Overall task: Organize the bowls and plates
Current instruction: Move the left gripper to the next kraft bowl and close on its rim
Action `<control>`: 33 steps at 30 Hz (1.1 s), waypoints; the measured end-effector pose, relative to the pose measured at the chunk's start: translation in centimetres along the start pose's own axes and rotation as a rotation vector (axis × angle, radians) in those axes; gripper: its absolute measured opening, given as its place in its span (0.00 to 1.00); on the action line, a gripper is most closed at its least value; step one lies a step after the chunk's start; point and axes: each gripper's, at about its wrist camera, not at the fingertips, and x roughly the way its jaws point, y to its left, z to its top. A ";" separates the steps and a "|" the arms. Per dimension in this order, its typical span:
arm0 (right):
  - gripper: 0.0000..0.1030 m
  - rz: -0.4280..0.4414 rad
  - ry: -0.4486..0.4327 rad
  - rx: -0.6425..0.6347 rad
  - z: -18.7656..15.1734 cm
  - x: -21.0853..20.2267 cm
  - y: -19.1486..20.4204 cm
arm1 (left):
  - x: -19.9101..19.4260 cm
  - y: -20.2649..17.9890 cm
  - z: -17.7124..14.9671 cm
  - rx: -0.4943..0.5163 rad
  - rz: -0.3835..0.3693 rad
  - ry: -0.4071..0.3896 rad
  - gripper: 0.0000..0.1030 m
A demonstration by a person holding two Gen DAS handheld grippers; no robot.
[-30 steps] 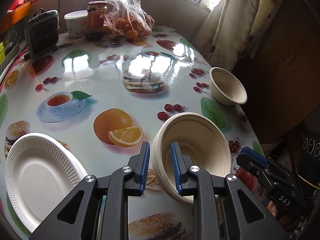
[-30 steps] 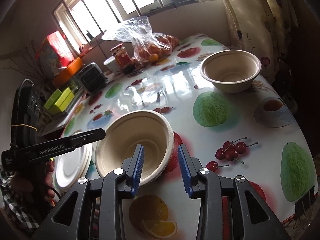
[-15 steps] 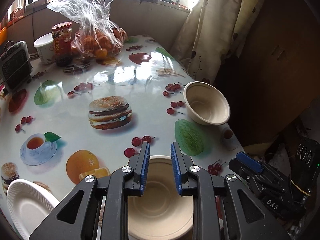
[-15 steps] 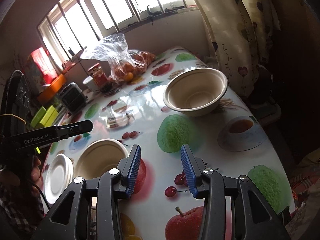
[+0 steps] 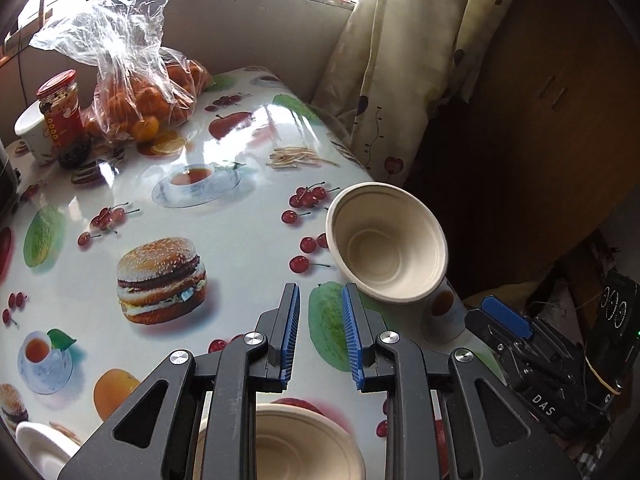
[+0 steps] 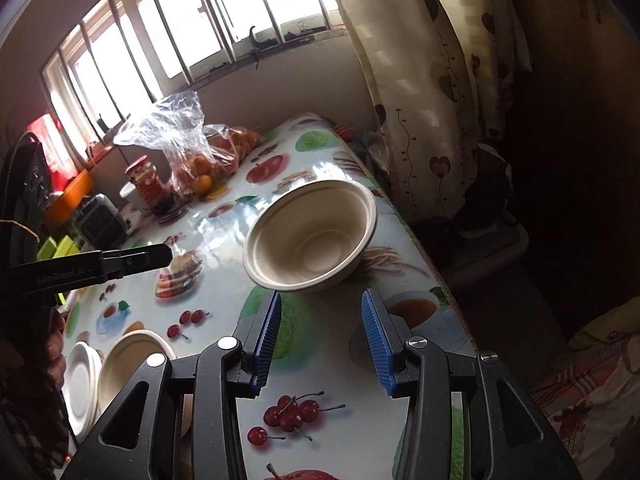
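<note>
Home dining corner, fruit-print tablecloth [image 5: 240,240], bagged oranges [image 5: 152,96], barred window [image 6: 180,40], heart-print curtain [image 6: 420,100]

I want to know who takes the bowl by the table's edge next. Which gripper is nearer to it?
Right. The right gripper is open just short of the far bowl; the left gripper sits farther back, above the near bowl.

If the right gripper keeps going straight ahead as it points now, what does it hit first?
Most likely the far bowl: it sits just beyond the open right gripper, centred between the fingers, nothing between. Depth is hard to judge.
</note>
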 end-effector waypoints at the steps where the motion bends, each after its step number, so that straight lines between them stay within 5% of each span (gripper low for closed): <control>1: 0.40 -0.005 0.000 0.002 0.3 0.2 -0.3 | 0.3 -0.1 0.4 0.004 0.005 0.000 0.22; 17: 0.40 -0.032 0.019 0.019 3.0 4.0 -2.3 | 6.2 0.0 3.5 -0.015 0.040 0.102 0.22; 27: 0.40 -0.027 0.038 0.032 3.3 5.5 -2.9 | 8.8 0.2 3.7 -0.053 0.001 0.162 0.22; 33: 0.32 -0.010 0.045 0.029 3.3 5.8 -2.8 | 9.1 0.3 3.6 -0.069 -0.009 0.175 0.22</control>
